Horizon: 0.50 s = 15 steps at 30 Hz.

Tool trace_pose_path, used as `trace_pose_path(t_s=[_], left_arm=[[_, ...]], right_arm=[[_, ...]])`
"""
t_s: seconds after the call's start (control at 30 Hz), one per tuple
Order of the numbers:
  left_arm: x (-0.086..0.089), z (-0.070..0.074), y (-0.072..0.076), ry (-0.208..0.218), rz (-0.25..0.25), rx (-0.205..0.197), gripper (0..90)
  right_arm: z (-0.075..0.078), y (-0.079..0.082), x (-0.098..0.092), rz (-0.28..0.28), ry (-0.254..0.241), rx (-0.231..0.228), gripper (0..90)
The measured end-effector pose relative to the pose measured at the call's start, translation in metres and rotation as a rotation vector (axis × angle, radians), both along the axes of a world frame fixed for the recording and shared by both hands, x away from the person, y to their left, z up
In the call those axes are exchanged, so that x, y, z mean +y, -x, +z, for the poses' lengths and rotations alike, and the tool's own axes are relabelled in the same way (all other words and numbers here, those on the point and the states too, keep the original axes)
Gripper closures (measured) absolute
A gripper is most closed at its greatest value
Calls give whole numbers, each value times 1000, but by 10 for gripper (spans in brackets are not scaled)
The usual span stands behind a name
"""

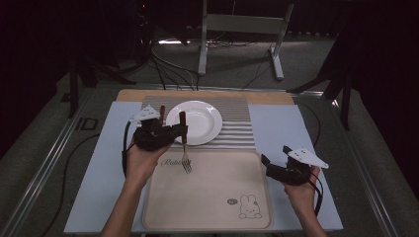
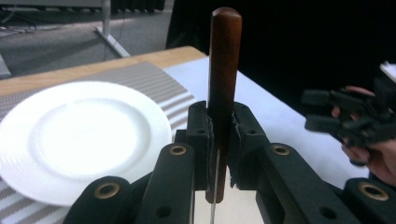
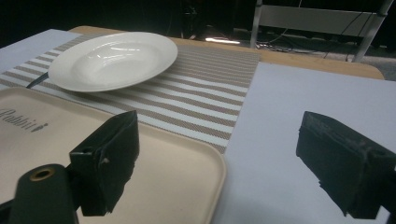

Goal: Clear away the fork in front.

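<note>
A fork (image 1: 185, 157) with a brown wooden handle (image 2: 224, 65) hangs tines down over the far left part of the beige tray (image 1: 212, 197). My left gripper (image 1: 181, 131) is shut on the handle just above the metal shank, and in the left gripper view the pads (image 2: 236, 140) press on both sides of the wood. A white plate (image 1: 195, 121) rests on the striped placemat (image 1: 237, 126) right behind the fork. My right gripper (image 1: 274, 159) stands open with nothing between its jaws, low over the table beside the tray's right edge (image 3: 219, 172).
A second brown handle (image 1: 161, 110) shows left of the plate, partly hidden by the left gripper. The tray carries a rabbit drawing (image 1: 249, 207) at its near right. A pale blue cover (image 1: 284, 123) spreads under mat and tray. Table legs and cables (image 1: 173, 74) lie beyond.
</note>
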<state>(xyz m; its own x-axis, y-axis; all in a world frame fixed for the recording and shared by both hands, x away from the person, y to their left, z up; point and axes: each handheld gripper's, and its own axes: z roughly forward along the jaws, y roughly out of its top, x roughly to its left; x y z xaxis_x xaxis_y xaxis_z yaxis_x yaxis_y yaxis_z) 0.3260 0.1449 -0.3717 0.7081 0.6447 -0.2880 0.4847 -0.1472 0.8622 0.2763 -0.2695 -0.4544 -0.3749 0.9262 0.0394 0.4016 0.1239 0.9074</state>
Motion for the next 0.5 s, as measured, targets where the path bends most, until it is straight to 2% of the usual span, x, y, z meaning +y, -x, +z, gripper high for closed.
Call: trace_pose_path(t_s=[0.2,0.5], left_arm=[[13,-4,10,-15,-16,23,805],[29,-13,21,-35,0,59,805]], right_arm=[[0,1,2,5,7,-5,134],[1,1,2,-3,6,-14,133]])
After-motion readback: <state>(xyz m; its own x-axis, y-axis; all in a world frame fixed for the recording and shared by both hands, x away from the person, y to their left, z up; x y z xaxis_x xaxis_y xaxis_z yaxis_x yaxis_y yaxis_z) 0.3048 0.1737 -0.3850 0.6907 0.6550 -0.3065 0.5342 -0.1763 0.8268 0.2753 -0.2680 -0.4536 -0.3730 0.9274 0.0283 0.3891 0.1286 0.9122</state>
